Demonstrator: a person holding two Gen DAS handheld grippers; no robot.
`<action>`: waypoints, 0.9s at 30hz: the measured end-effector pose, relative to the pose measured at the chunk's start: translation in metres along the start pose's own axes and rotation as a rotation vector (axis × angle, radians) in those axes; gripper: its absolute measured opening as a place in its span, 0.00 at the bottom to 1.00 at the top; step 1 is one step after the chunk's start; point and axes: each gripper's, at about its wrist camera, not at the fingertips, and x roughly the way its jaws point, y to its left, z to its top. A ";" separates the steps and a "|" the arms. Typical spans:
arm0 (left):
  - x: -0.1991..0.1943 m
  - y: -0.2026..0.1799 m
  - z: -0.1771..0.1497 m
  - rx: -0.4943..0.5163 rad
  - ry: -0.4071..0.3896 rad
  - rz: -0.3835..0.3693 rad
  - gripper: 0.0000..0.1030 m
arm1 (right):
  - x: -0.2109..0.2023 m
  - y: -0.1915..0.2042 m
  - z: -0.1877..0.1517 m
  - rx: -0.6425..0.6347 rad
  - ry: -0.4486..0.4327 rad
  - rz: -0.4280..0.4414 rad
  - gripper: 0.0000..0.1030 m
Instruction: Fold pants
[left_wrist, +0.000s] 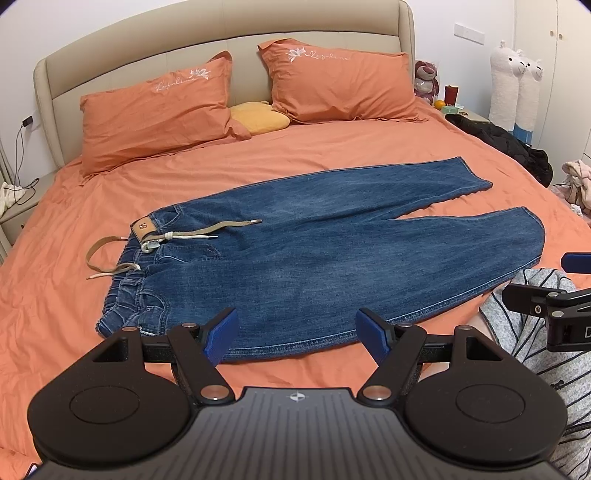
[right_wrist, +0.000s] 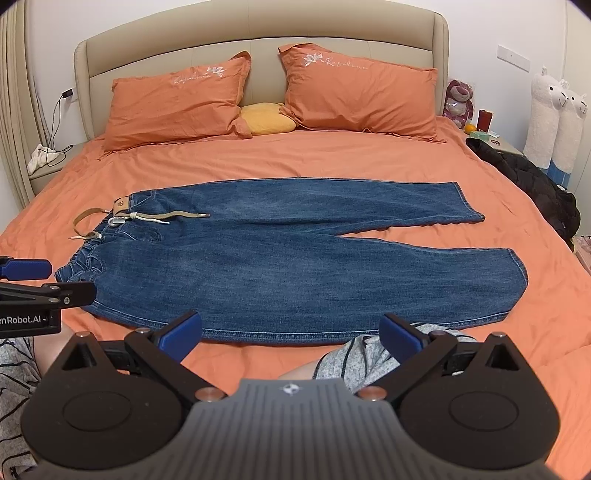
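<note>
Blue denim pants (left_wrist: 314, 251) (right_wrist: 288, 254) lie flat across an orange bed, waistband to the left, both legs spread to the right with a gap between the cuffs. A tan drawstring (left_wrist: 207, 229) (right_wrist: 162, 216) trails from the waist. My left gripper (left_wrist: 297, 334) hovers open just short of the pants' near hem, nothing between its blue pads. My right gripper (right_wrist: 290, 338) is open too, above the near edge of the lower leg. Each gripper shows at the edge of the other's view.
Two orange pillows (right_wrist: 177, 99) and a yellow cushion (right_wrist: 267, 118) sit at the headboard. A black jacket (right_wrist: 532, 181) lies on the bed's right edge. A person's grey striped sleeves (left_wrist: 535, 332) (right_wrist: 365, 354) are near the front. Plush toys stand at the right wall.
</note>
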 end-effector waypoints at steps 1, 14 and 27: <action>-0.001 0.000 0.000 0.000 -0.001 0.001 0.82 | 0.000 0.000 0.000 -0.002 -0.002 -0.001 0.95; -0.002 0.000 0.000 0.000 -0.002 0.001 0.82 | -0.001 0.001 0.000 -0.010 -0.008 -0.014 0.95; -0.003 -0.001 0.000 0.001 -0.001 0.002 0.82 | -0.003 -0.003 0.001 -0.009 -0.008 -0.016 0.95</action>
